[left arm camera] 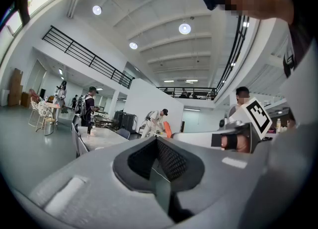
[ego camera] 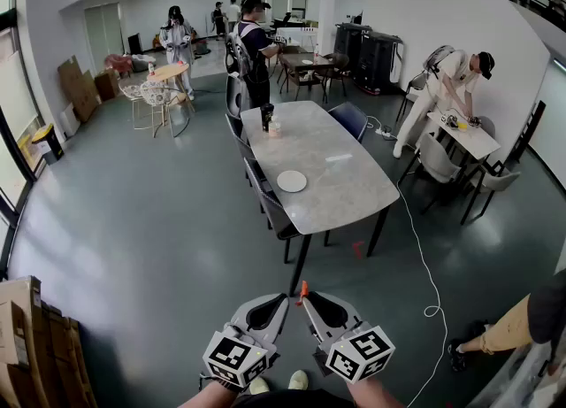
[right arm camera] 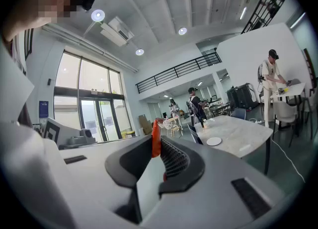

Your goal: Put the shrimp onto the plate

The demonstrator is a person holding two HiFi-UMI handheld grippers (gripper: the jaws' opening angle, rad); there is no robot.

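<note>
The orange shrimp (ego camera: 303,288) sticks up from the tip of my right gripper (ego camera: 305,298), which is shut on it. In the right gripper view the shrimp (right arm camera: 156,138) stands pinched between the dark pads. My left gripper (ego camera: 280,299) is next to it, shut with nothing in it; its jaws meet in the left gripper view (left arm camera: 158,141). Both hang low over the grey floor, well short of the table. The white plate (ego camera: 292,181) lies bare near the left edge of the long marble table (ego camera: 345,176). The plate (right arm camera: 214,141) is small and far in the right gripper view.
A dark bottle (ego camera: 267,117) and a cup stand at the table's far end. Chairs (ego camera: 270,204) line its left side. A white cable (ego camera: 424,265) runs across the floor on the right. Cardboard boxes (ego camera: 26,335) sit at lower left. Several people stand around the room.
</note>
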